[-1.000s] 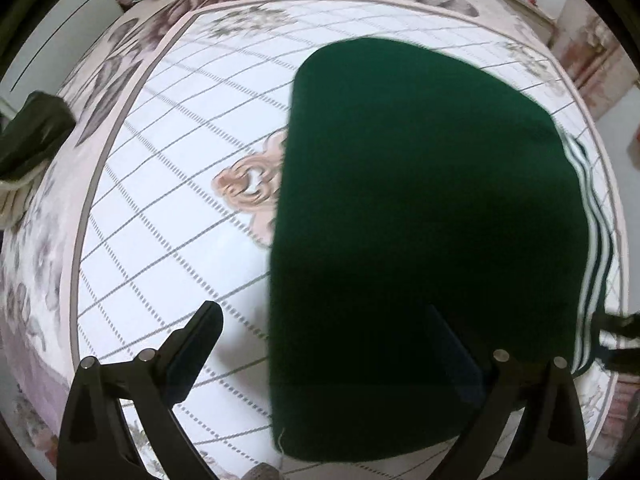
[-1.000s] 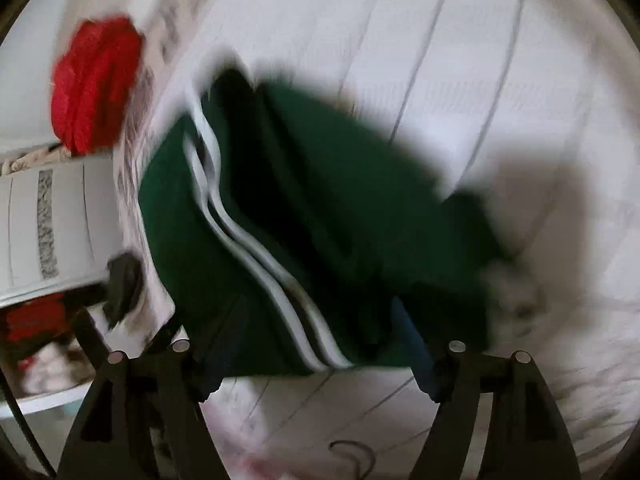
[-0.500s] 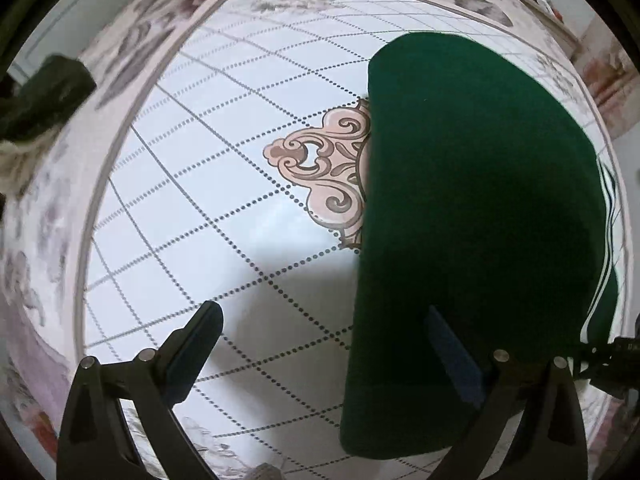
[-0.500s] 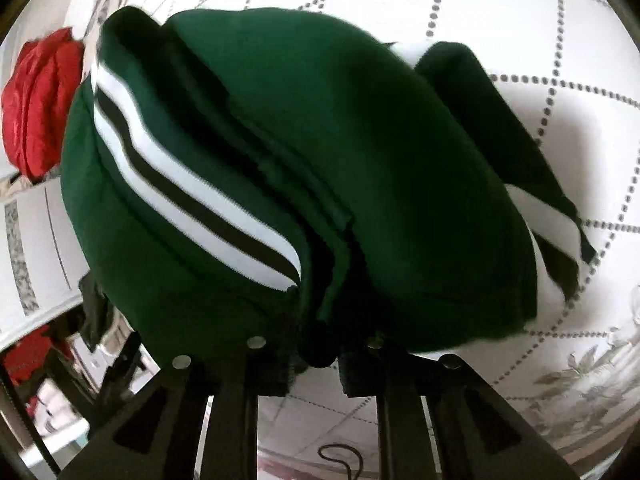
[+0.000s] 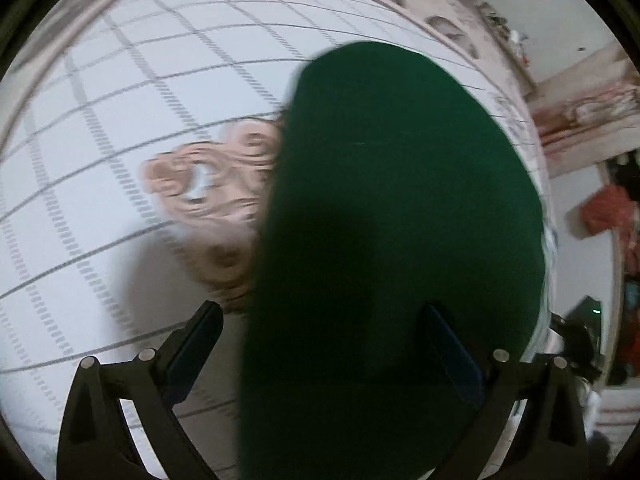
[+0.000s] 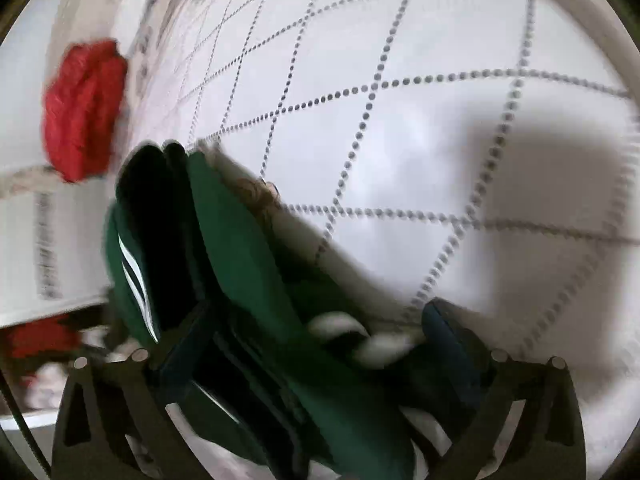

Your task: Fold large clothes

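Observation:
A dark green garment (image 5: pixel 392 216) with white stripes lies folded on the white quilted bed cover (image 5: pixel 120 120). In the left wrist view my left gripper (image 5: pixel 320 344) is open, its right finger over the near end of the green cloth, its left finger over bare cover. In the right wrist view the garment (image 6: pixel 240 280) shows its layered edge and white stripes. My right gripper (image 6: pixel 304 340) is open, with the folded edge lying between its fingers. The view is blurred.
A red garment (image 6: pixel 82 108) lies at the far left edge of the bed. A pink scroll motif (image 5: pixel 208 192) marks the cover left of the green cloth. Furniture and red clutter (image 5: pixel 608 212) stand off the bed's right side.
My right gripper was shut on the garment's folded edge half a second ago and is now open. Both cameras have shifted; the left gripper stays open.

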